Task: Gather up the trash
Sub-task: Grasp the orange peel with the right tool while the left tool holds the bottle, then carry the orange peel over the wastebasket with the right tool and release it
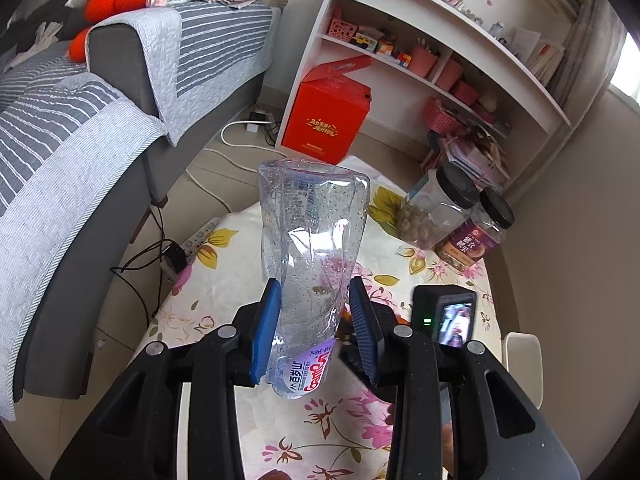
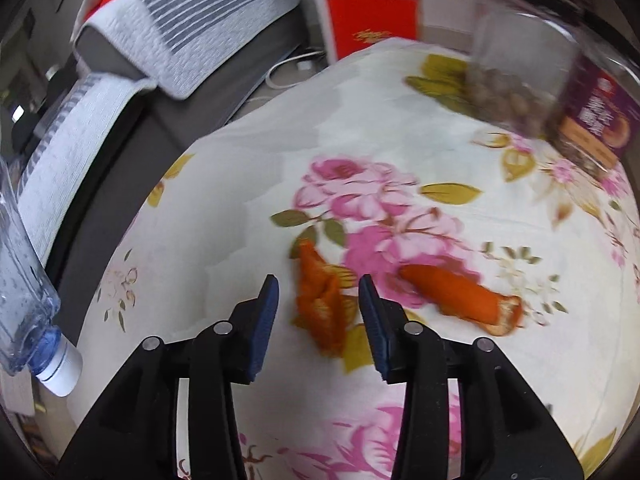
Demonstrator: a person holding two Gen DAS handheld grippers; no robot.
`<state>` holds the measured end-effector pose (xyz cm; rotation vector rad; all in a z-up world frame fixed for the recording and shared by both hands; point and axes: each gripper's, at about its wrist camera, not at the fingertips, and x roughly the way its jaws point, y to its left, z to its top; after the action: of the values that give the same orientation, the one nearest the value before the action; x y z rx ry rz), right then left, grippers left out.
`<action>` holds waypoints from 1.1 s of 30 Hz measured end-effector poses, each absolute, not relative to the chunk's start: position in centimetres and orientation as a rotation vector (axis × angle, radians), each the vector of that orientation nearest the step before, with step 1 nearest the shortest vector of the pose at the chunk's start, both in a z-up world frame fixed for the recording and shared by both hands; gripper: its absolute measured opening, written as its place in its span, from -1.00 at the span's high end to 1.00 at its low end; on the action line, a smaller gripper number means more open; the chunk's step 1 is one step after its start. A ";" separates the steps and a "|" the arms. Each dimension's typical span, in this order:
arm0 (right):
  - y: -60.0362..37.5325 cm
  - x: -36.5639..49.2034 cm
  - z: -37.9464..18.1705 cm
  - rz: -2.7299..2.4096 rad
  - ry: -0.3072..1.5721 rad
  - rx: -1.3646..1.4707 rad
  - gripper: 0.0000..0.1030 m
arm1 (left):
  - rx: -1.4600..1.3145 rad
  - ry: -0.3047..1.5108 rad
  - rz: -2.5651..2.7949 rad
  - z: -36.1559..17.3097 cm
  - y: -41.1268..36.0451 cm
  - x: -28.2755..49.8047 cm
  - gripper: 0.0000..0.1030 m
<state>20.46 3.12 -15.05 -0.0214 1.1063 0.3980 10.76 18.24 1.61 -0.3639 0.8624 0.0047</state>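
My left gripper (image 1: 314,300) is shut on a crushed clear plastic bottle (image 1: 312,240) and holds it above the floral tablecloth (image 1: 224,292), base away from me. The bottle also shows at the left edge of the right wrist view (image 2: 20,280), white cap down. My right gripper (image 2: 318,292) is open, low over the table, its fingers either side of an orange peel piece (image 2: 320,308). A second orange peel (image 2: 460,296) lies to the right of it on the cloth.
Two clear jars with black lids (image 1: 436,208) (image 1: 476,236) stand at the table's far right. A small camera (image 1: 444,314) sits right of my left gripper. A grey sofa (image 1: 100,152), floor cables (image 1: 160,248), a red box (image 1: 328,116) and white shelves (image 1: 440,52) lie beyond.
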 end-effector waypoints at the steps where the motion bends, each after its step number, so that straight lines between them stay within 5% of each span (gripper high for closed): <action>1: 3.5 20.4 -15.4 0.400 1.117 -0.033 0.18 | -0.362 0.862 0.007 1.6 18.3 10.7 0.31; 3: 4.0 20.6 -16.2 0.392 1.151 -0.049 0.32 | -0.362 0.861 0.012 1.6 18.5 10.6 0.31; 4: 4.0 20.6 -16.6 0.386 1.164 -0.050 0.57 | -0.363 0.861 0.015 1.6 18.6 10.6 0.31; 7: 3.4 20.5 -16.5 0.391 1.155 -0.017 0.64 | -0.366 0.861 0.020 1.6 18.9 10.5 0.31; 33: -4.6 14.6 -2.6 0.325 0.838 0.131 0.66 | -0.246 0.817 0.001 1.2 14.2 10.0 0.31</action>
<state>14.63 -4.61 -2.57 0.1309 0.8383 0.3246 9.98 14.25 1.21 -0.2460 0.8174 0.0011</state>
